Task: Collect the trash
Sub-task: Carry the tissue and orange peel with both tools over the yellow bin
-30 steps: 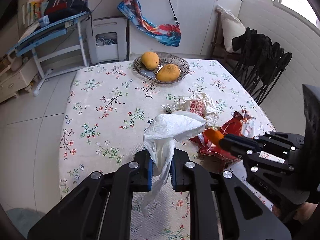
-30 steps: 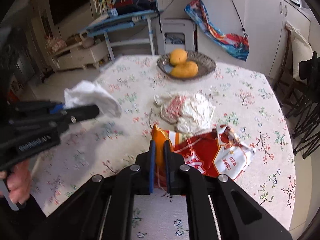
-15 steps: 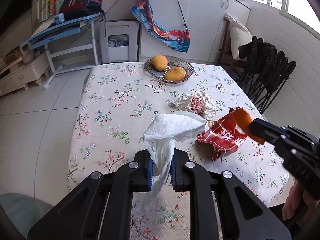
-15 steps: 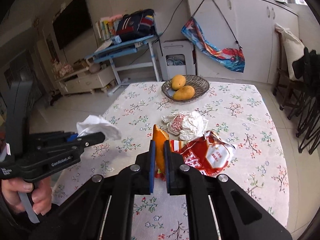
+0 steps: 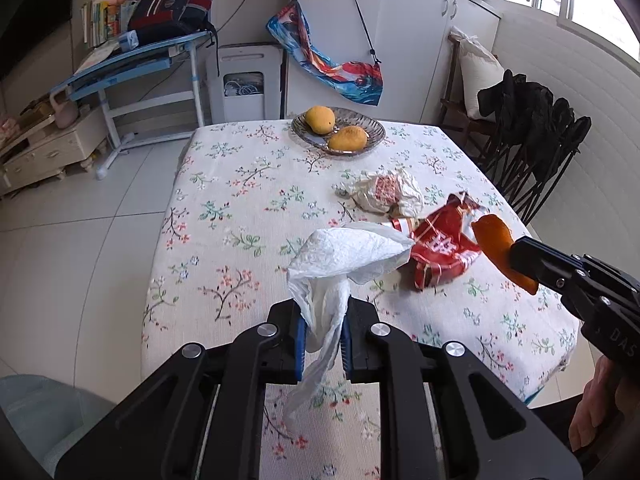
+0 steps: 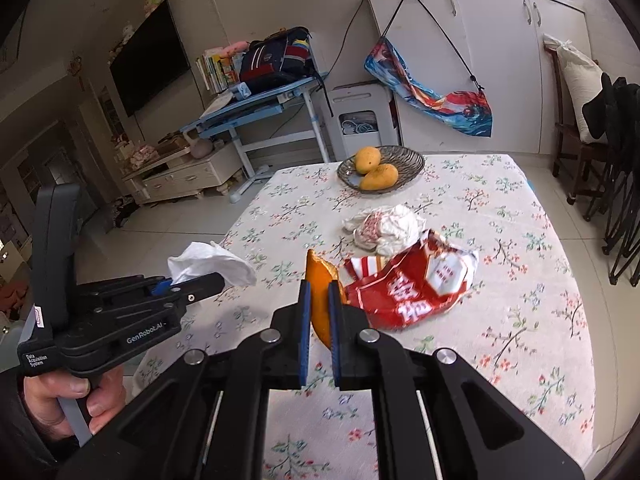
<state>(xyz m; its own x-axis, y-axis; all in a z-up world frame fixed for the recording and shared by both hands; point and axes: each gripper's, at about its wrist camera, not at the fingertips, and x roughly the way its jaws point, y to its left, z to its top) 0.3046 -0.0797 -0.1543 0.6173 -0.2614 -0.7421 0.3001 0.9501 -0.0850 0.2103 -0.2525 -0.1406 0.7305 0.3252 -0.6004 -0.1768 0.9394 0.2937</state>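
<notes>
Left gripper (image 5: 322, 334): jaws closed tight on one white tissue (image 5: 344, 252), crumpled, raised above the table (image 5: 224, 200). Right gripper (image 6: 319, 316): jaws clamped on one orange peel (image 6: 320, 280), curved, also in the air. Still on the table: one red snack bag (image 6: 412, 284), torn and flattened; one crumpled white wrapper (image 6: 386, 226); two mangoes (image 6: 378, 177) in one bowl (image 6: 412, 162).

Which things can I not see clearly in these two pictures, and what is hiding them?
- Left wrist view: the red snack bag is partly behind the white tissue; its print is unreadable.
- Right wrist view: the orange peel is partly covered by the right gripper.
- Both views: no trash bin is visible.
</notes>
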